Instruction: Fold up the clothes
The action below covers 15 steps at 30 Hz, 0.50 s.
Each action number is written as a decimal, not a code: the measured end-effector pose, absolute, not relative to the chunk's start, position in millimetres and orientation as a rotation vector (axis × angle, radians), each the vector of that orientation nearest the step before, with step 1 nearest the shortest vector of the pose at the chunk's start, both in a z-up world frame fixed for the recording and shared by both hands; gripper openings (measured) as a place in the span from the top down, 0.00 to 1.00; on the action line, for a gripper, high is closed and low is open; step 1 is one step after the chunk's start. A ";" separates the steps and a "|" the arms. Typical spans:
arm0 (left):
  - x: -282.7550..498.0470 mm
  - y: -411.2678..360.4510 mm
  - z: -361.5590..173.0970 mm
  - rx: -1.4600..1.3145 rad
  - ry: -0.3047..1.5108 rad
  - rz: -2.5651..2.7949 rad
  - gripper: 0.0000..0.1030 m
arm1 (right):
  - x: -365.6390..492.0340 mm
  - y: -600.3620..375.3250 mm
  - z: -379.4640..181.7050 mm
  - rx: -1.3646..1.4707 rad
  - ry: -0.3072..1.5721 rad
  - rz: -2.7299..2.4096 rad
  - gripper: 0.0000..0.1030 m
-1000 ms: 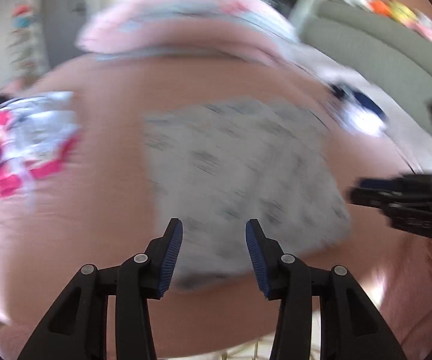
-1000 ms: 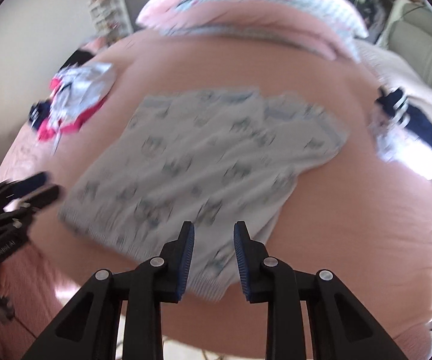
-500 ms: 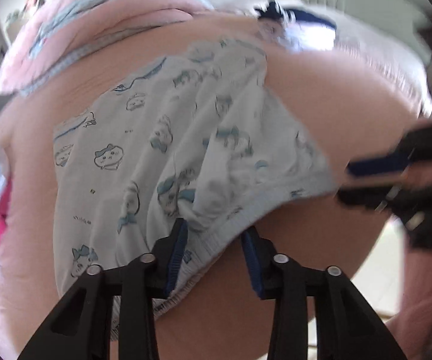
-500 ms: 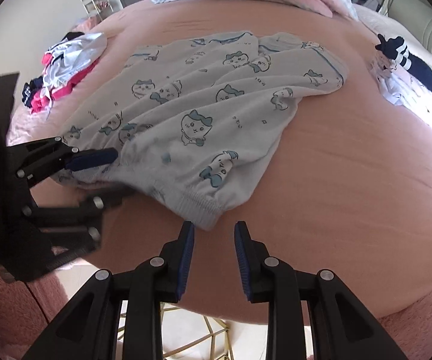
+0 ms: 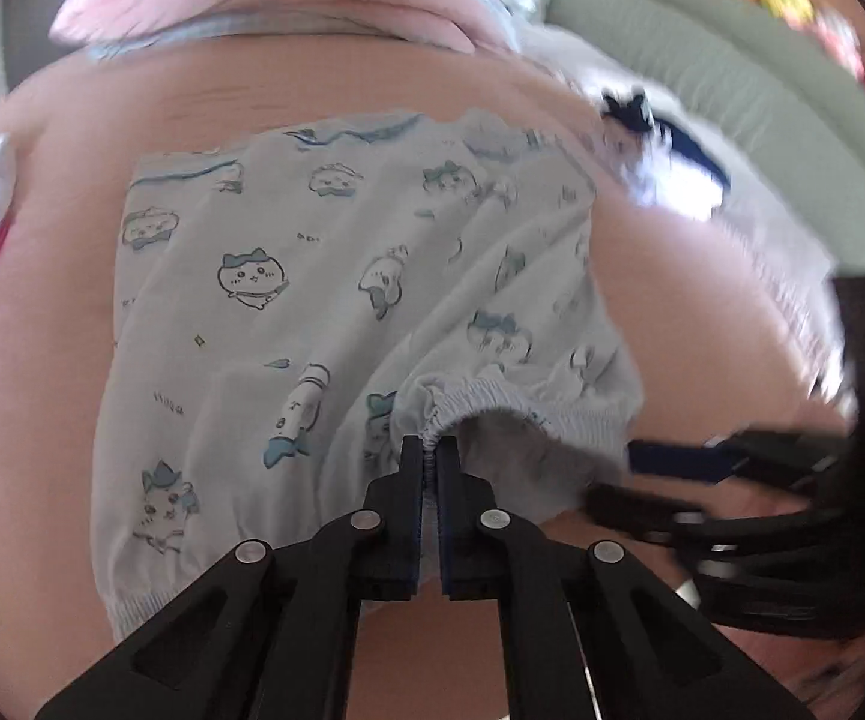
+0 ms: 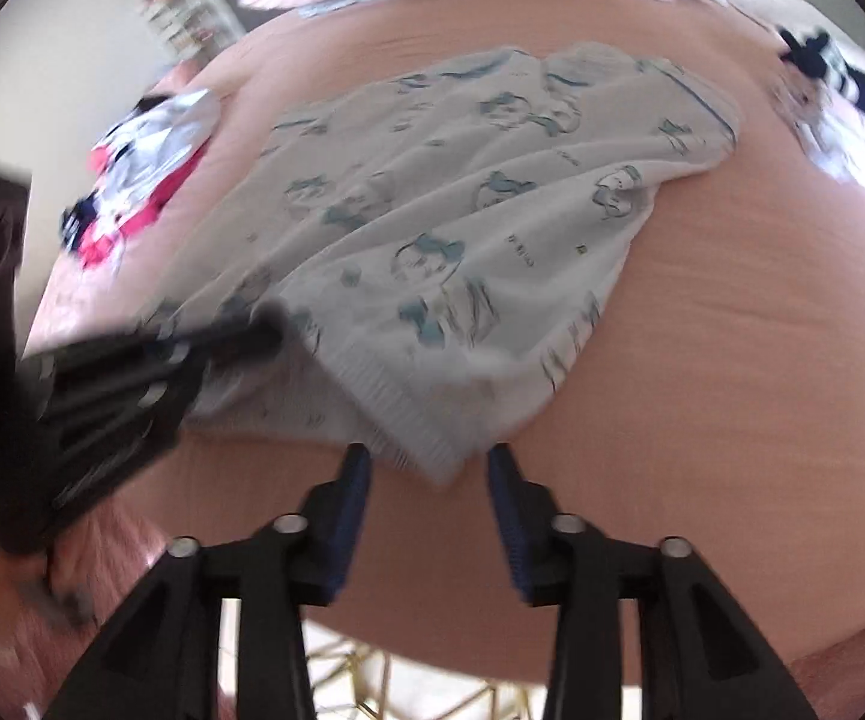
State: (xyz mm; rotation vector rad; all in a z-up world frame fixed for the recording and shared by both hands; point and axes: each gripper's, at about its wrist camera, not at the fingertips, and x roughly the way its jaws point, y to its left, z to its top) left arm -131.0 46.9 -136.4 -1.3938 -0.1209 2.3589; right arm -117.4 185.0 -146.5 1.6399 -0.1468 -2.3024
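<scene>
One garment [image 5: 336, 324], lengthwise toward pillows [image 5: 288, 6]

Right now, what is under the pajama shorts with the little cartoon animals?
The pajama shorts lie on a pink bed, which shows all around them. The left gripper pinches their waistband. Anything hidden beneath the cloth cannot be seen.
</scene>
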 end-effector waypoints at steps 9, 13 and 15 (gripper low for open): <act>-100.6 31.4 -97.1 -1.218 -0.089 2.513 0.97 | -113.0 184.7 -119.8 1.427 0.050 -2.656 0.79; -92.6 46.7 -116.0 -1.283 0.049 2.460 0.95 | -99.0 186.0 -90.2 1.308 0.085 -2.742 0.86; -91.3 55.7 -127.6 -1.316 0.046 2.450 0.94 | -95.5 187.8 -79.5 1.271 0.077 -2.764 0.87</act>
